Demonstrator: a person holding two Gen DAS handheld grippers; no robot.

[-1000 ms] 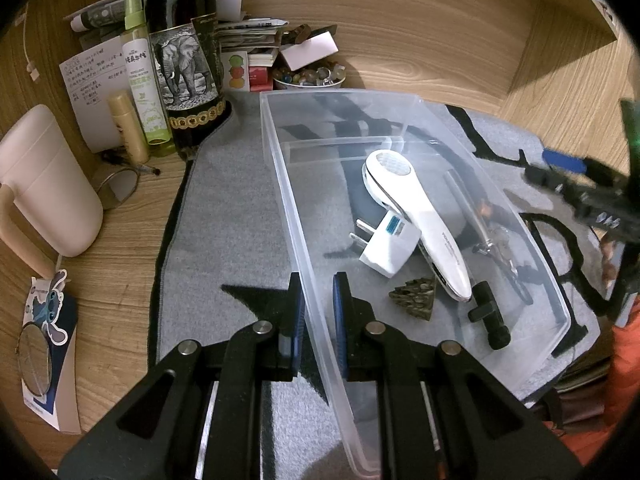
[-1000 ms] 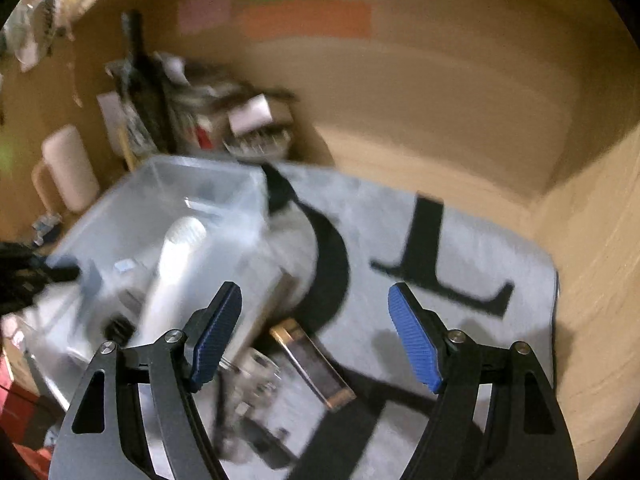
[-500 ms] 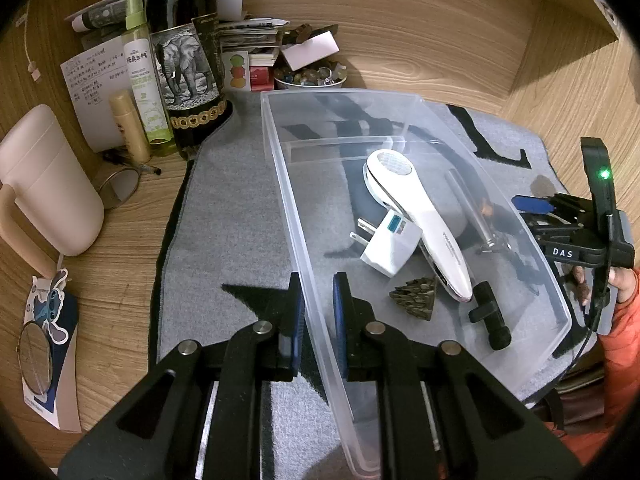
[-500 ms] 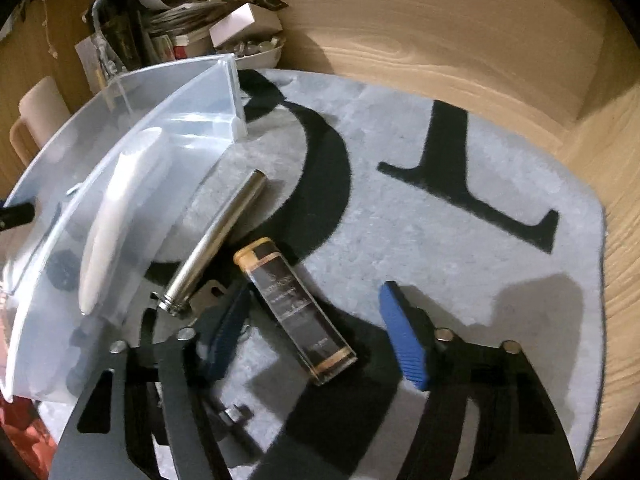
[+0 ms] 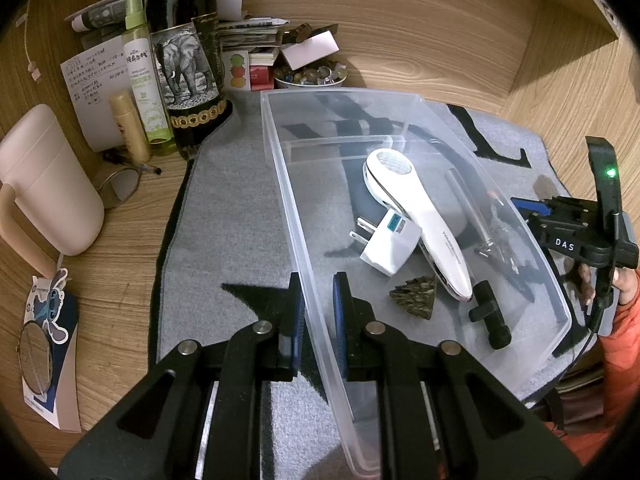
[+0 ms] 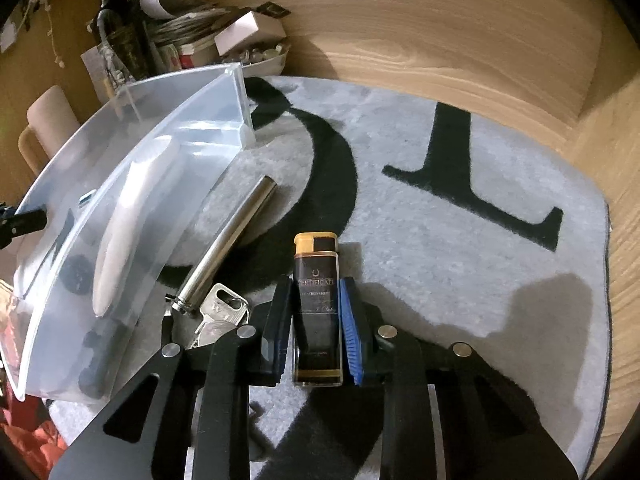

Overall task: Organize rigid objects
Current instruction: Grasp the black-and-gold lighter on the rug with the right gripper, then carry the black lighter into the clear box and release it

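My left gripper [image 5: 318, 284] is shut on the near wall of a clear plastic bin [image 5: 400, 98] standing on a grey mat. Inside the bin lie a white handheld device [image 5: 416, 216], a white plug adapter [image 5: 392, 248], a small ridged pyramid [image 5: 416, 298] and a black T-shaped tool [image 5: 490, 316]. To the right of the bin [image 6: 160, 92], my right gripper [image 6: 315, 286] has its jaws closing on a black-and-gold lighter [image 6: 316, 256] that lies on the mat; both blue pads touch its sides. A metal tube [image 6: 228, 240] and keys [image 6: 220, 312] lie just left of the lighter.
A dark wine bottle [image 5: 184, 60], a green spray bottle [image 5: 144, 80], a beige pitcher [image 5: 44, 184], glasses [image 5: 120, 184] and a bowl of stones [image 5: 312, 76] crowd the back left. Wooden walls close in behind and to the right. Bare mat [image 6: 460, 240] stretches right of the lighter.
My right gripper has come down over the lighter and its jaws have narrowed from wide apart to touching its sides. The lighter now lies straight between the fingers. The left gripper has not moved.
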